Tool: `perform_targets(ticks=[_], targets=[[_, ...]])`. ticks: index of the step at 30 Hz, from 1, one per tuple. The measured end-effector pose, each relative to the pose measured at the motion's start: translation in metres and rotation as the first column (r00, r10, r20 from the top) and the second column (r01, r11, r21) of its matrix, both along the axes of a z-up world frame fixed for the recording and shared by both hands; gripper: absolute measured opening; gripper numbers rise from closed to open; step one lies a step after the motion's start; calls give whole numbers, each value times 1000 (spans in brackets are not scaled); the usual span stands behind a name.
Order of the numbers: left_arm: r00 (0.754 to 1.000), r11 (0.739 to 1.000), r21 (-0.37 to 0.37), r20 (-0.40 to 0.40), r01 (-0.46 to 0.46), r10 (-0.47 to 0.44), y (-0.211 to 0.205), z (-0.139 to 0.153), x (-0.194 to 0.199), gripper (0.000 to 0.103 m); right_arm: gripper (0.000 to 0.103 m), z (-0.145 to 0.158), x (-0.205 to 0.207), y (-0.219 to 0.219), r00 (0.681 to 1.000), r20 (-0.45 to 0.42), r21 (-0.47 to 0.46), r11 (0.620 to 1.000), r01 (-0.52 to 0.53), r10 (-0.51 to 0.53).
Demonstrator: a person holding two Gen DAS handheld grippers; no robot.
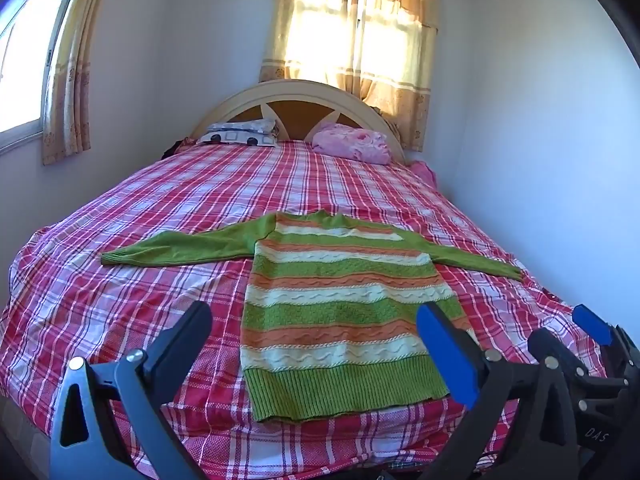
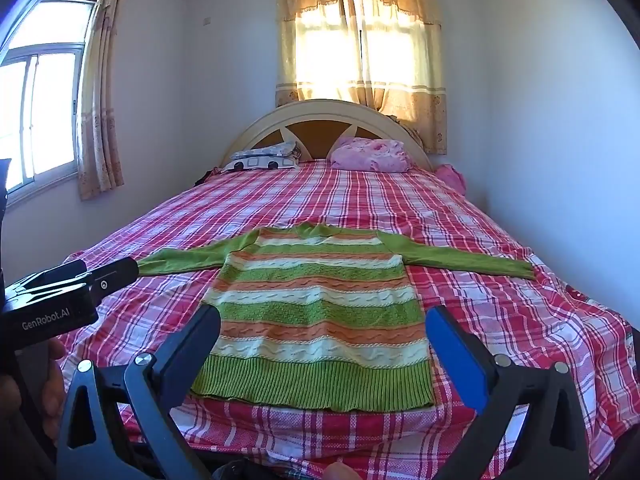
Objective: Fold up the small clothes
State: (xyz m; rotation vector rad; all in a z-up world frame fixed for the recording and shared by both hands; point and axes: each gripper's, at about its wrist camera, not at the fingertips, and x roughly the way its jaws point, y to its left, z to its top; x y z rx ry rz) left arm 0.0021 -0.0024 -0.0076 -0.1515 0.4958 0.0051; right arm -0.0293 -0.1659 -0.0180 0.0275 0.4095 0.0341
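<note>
Both grippers, left (image 1: 314, 344) and right (image 2: 323, 346), hang spread wide and empty above the hem of the green-orange-white striped knit sweater (image 2: 316, 312), lying flat, sleeves out, on the red plaid bedspread (image 2: 500, 320), likely staged for folding.

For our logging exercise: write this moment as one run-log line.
phase: pre-fold | sweater: flat on bed, sleeves spread | left claw: open, empty | right claw: open, empty

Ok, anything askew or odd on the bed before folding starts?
Nothing stands out. The striped sweater lies flat on the plaid bedspread, sleeves spread; both the left gripper and right gripper are open, holding nothing.
</note>
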Motion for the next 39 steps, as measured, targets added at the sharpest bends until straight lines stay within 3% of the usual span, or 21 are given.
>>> perform_targets(ticks=[39], targets=[[1000,1000,-7,-5,-9,9,-1,-2,1,103,102,-12,5,1,1000,-25,-1,1000,-11,11]])
